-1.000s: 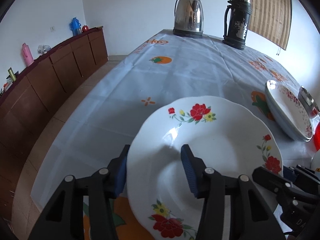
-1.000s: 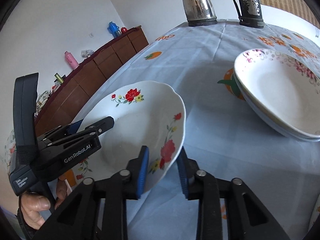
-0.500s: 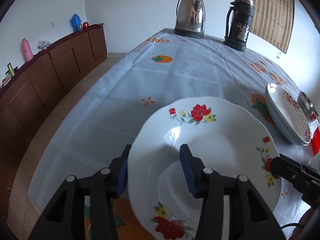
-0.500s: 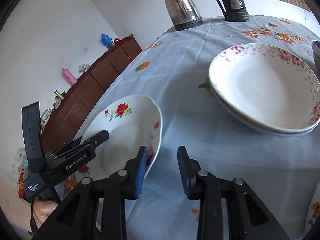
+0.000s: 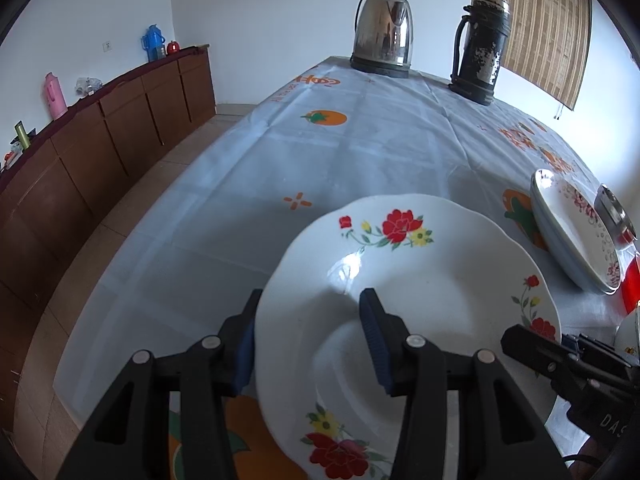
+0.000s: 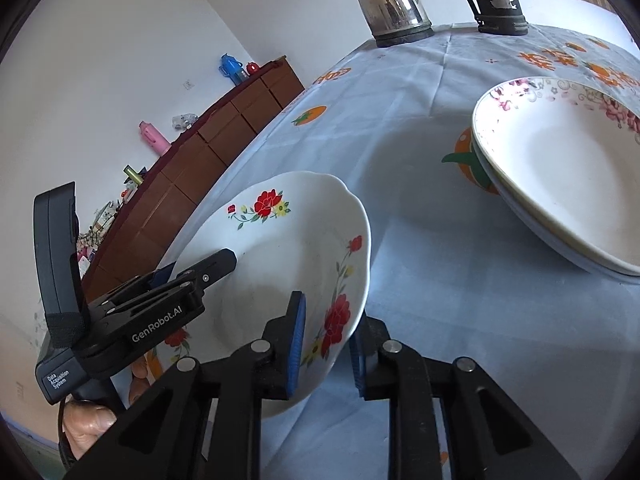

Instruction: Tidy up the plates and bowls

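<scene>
Our right tongs (image 6: 325,344) again straddle the floral plate (image 6: 288,248)'s rim; left tongs (image 5: 310,336) still grip it above the clothed bench (image 5: 360,144).

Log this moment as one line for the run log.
left claw: straddles flowered plate rim | right claw: straddles opposite rim | plate: tilted above table | plate stack: right

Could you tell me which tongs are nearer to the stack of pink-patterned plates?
Right. The right tongs straddle the red-flower plate's rim on the side facing the stack; the left tongs straddle its opposite rim, farther away.
</scene>
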The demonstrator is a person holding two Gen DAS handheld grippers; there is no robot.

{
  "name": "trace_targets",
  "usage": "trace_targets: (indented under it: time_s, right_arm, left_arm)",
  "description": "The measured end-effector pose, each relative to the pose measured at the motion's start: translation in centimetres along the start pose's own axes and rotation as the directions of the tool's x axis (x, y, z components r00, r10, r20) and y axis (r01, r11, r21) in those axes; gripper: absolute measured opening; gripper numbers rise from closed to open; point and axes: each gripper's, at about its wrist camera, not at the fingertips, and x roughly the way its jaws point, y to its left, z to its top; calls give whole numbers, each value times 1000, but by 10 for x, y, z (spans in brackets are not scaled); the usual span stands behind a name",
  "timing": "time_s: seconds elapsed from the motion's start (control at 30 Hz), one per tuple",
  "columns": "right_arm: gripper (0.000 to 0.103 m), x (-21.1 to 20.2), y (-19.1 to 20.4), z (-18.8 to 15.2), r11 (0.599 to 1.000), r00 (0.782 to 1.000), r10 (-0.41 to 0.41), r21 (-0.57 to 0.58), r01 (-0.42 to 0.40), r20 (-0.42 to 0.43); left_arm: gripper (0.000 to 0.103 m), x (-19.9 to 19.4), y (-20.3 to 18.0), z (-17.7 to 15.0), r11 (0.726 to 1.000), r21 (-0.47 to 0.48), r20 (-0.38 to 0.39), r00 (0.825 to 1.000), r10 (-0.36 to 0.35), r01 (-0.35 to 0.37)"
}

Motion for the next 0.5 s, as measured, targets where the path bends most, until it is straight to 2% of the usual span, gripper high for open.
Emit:
trace_targets:
  time_s: [0.1, 0.5]
  right_arm:
    - [17, 0, -1, -1, 1000, 1000, -11, -1, 11, 4]
    - [17, -5, 2, -2, 999, 999, -50, -18, 51, 19]
  left_arm:
    - [47, 0, 1, 0, 1000, -4, -4, 1000, -9, 9]
    - [45, -3, -2, -3, 1000, -10, -1, 1000, -16, 16]
